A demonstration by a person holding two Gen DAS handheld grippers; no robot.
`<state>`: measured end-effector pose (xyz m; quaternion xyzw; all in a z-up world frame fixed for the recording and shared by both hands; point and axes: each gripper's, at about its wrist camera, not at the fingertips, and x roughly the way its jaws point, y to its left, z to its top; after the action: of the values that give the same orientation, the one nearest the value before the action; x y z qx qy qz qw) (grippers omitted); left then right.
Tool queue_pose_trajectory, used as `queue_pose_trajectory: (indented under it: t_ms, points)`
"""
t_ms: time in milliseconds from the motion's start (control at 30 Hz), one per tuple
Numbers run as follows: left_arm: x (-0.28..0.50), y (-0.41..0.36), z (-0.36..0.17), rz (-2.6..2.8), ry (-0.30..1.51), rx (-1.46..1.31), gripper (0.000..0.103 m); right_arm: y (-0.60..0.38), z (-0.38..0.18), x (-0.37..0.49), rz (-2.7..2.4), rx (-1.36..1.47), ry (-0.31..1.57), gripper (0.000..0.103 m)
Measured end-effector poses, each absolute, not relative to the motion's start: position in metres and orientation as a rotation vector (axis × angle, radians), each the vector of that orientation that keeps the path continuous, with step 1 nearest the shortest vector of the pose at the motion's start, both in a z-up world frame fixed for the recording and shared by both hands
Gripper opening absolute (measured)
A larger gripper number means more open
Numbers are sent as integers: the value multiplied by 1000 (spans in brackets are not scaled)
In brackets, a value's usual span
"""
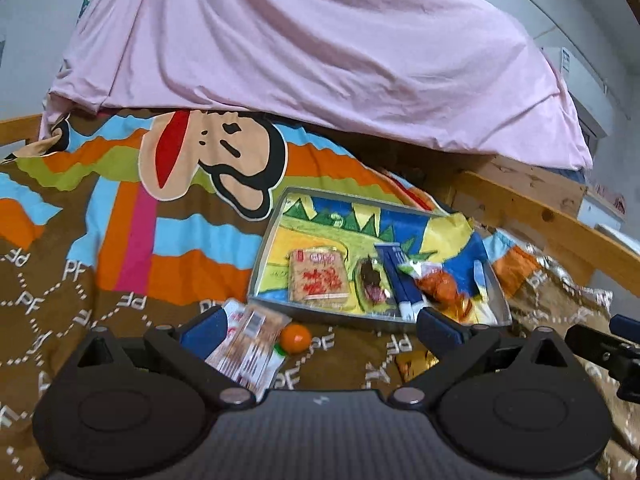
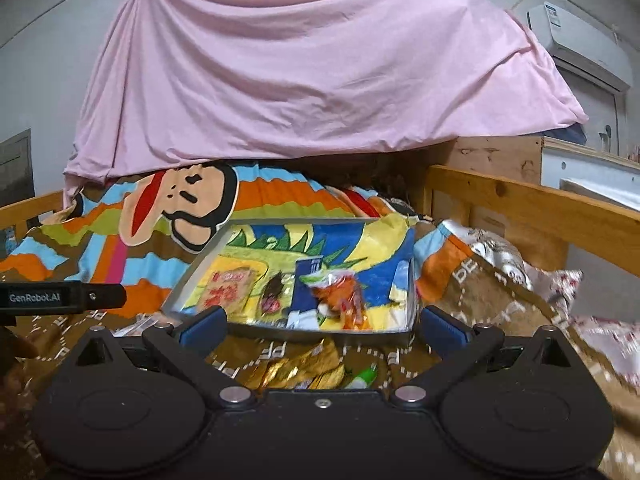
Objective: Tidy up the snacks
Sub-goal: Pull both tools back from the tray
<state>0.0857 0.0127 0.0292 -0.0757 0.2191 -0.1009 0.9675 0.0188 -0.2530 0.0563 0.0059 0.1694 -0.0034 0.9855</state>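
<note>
"PF" bedspread (image 1: 52, 300), "GenRobot.AI" left claw (image 2: 64, 298)

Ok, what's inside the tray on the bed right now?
The tray holds a tan biscuit pack, a dark wrapped snack, a blue pack and an orange packet. Anything beneath them is hidden.

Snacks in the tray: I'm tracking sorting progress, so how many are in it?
4 in the tray: a tan biscuit pack at left, a dark snack packet, a blue packet, and an orange bag at right. Others may lie hidden beneath.
</note>
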Motion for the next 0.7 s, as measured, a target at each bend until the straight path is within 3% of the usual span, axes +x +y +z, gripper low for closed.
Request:
queue_pose_trajectory:
  t_ms: [367,700]
  points:
    - [39,7,15,-194,507,-110,103,-241,35,-30,1,73,491,102]
    - [23,8,-5,-154,586,-55,103,-240,19,-23,2,63,588,102]
